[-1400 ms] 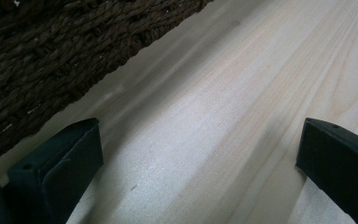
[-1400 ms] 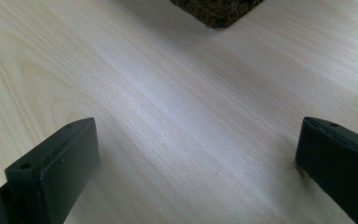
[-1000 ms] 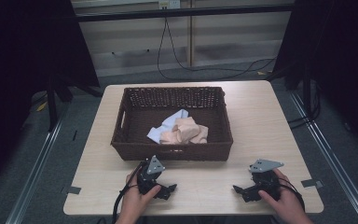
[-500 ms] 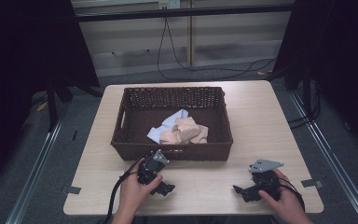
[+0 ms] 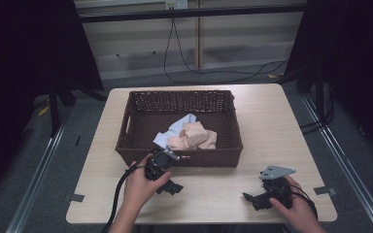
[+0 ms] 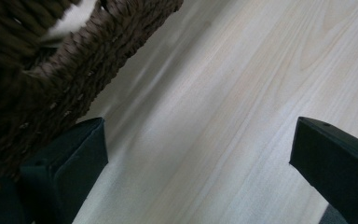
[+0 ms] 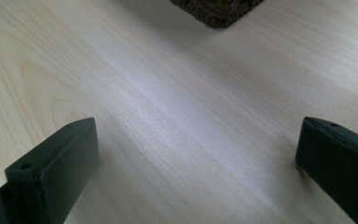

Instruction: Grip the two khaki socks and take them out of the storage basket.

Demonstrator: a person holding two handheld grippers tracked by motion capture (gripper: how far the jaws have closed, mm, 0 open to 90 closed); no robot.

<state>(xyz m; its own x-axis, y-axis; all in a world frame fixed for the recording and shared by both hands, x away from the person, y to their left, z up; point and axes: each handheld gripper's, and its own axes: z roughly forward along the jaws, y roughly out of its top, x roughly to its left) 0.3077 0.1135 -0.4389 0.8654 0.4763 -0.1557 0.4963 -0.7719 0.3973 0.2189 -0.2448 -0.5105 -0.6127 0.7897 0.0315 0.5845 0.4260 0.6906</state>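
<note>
The brown wicker basket stands on the wooden table and serves as the marker for everything else. Off its left flank the tabletop lies bare down to a strip of grey tape at the near edge. Just before the basket's near wall, toward its left corner, the person's left hand holds the left gripper raised above the table, its body close against the wicker rim and its jaws pointing away from the basket toward the right; a black cable trails from it toward the near edge. In the left gripper view its jaws stand wide apart with nothing between them but pale wood, the basket wall looming blurred just beside one jaw. Inside the basket, toward its near wall and about midway along, lies a crumpled heap of cloth: a peach-coloured piece on top of a pale blue piece, the two touching. Before the basket's near right corner, well apart from it, the right hand rests the right gripper on the table, grey plate on top. Its jaws too are spread wide and empty over bare wood in the right gripper view, with the basket corner far ahead
</note>
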